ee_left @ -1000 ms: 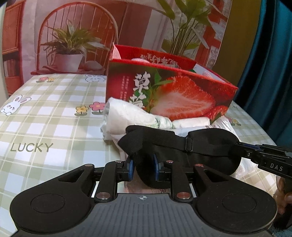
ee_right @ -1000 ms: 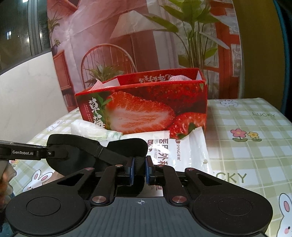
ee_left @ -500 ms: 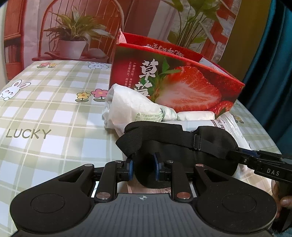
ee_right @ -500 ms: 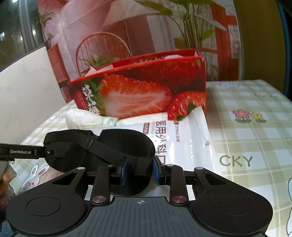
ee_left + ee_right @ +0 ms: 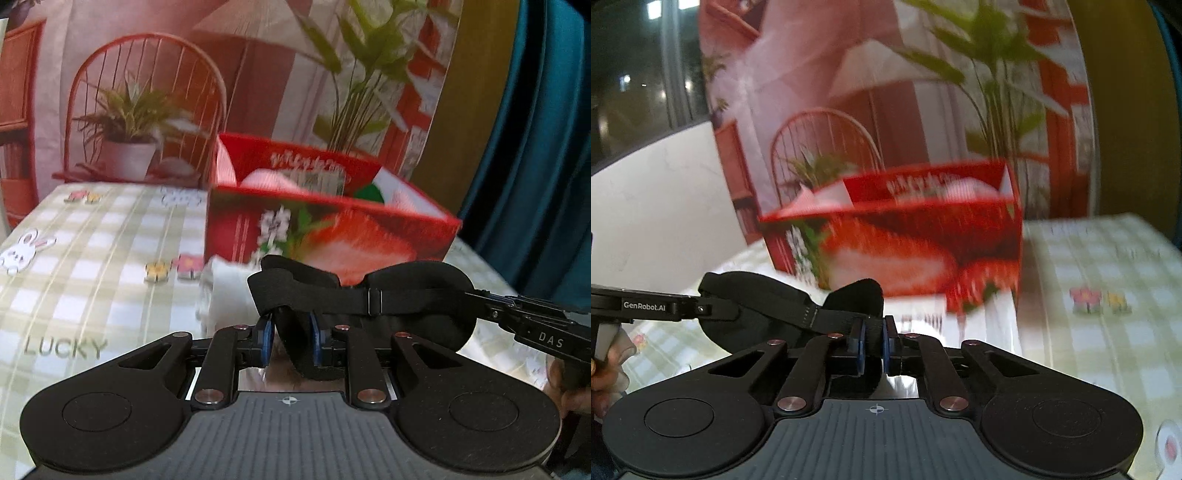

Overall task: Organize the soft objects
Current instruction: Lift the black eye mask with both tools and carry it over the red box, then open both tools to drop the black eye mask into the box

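A black eye mask [image 5: 424, 280] with an elastic strap hangs stretched between my two grippers, lifted off the table in front of a red strawberry-print box [image 5: 332, 236]. My left gripper [image 5: 291, 328] is shut on one end of the mask. My right gripper [image 5: 873, 339] is clamped narrow on the other end, its pads pressing on the strap. In the right wrist view the mask [image 5: 757, 295] runs left to the left gripper's fingers [image 5: 665, 306]. The open box [image 5: 905, 240] holds white soft items [image 5: 266, 177]. Both views are blurred.
A white bundle [image 5: 225, 291] and a flat white packet [image 5: 979, 321] lie on the checked tablecloth [image 5: 92, 277] before the box. A printed backdrop stands behind the table, a teal curtain [image 5: 535, 147] at the right. A hand [image 5: 605, 373] holds the left gripper's handle.
Both grippers rose with the mask, which now hangs before the box front instead of over the white packets. The right jaws widened half a second ago, then narrowed onto the strap.
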A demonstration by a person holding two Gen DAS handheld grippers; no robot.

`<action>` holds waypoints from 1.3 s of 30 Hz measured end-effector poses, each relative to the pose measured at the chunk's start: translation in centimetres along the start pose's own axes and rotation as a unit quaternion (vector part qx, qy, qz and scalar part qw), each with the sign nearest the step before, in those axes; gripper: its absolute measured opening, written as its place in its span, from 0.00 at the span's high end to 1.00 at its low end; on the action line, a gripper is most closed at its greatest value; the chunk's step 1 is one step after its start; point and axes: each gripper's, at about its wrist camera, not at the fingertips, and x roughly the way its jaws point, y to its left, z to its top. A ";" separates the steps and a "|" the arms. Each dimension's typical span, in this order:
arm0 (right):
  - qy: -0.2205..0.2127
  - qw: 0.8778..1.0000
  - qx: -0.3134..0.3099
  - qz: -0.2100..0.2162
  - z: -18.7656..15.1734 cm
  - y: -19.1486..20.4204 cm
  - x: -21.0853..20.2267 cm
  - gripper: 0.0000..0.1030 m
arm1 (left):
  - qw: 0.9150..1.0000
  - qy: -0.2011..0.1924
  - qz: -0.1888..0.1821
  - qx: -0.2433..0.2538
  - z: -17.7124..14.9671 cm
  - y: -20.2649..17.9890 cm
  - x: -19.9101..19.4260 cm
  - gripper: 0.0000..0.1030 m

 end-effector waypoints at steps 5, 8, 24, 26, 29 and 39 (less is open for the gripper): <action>-0.040 0.999 -0.020 0.003 3.2 -0.1 -0.5 0.92 | 0.999 -0.033 0.003 0.026 3.4 -0.6 -0.6 0.79; -0.061 0.998 -0.032 0.002 5.4 -0.2 -0.3 0.92 | 0.998 -0.051 0.001 0.039 5.8 -0.9 -0.4 0.79; -0.088 0.991 -0.077 -0.060 15.4 -2.9 9.5 0.92 | 0.996 -0.046 0.048 0.052 16.2 -0.2 11.1 0.79; -0.076 0.992 -0.077 -0.071 15.8 -3.4 11.3 0.92 | 0.997 -0.031 0.055 0.053 16.5 0.0 12.9 0.79; -0.051 0.992 -0.079 -0.083 15.6 -3.9 13.8 0.92 | 0.996 -0.013 0.062 0.057 16.5 0.3 14.9 0.78; -0.007 0.991 -0.077 -0.109 14.2 -4.7 17.3 0.81 | 0.993 -0.006 0.088 0.076 15.6 0.7 16.5 0.15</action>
